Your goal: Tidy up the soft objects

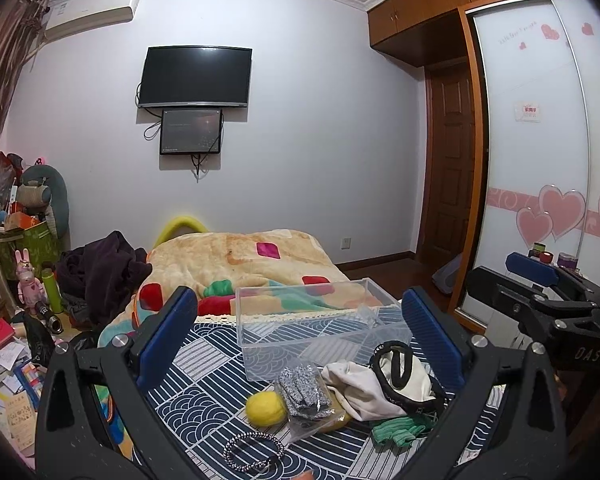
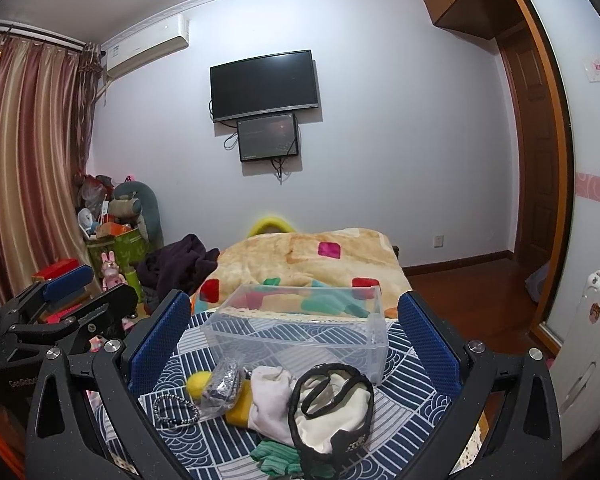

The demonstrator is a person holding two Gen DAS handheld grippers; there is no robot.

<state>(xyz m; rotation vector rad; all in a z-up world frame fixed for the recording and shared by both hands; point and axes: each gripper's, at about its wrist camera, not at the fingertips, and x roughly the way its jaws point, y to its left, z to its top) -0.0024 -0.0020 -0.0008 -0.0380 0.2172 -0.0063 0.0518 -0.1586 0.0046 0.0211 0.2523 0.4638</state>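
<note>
Both tongs gape, empty: left tongs (image 1: pixel 300 336), right tongs (image 2: pixel 294 338) | cream pouch (image 2: pixel 332 412) light, floppy; pinch its black rim | clear bin (image 2: pixel 300 332) stiff, likely slides

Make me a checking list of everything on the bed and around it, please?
Surface: blue wave-patterned cloth over the bed.
Job's things: clear plastic box, empty; yellow ball, grey sparkly item in a bag, white cloth, black-trimmed pouch, green cloth, braided band, all outside it.
Clutter: colourful blanket, dark clothes, toys and books on the left.
Grippers: left gripper and right gripper open, holding nothing.
Cables: dangling below the TV.
Surroundings: air conditioner, curtains, heart-patterned wardrobe.
</note>
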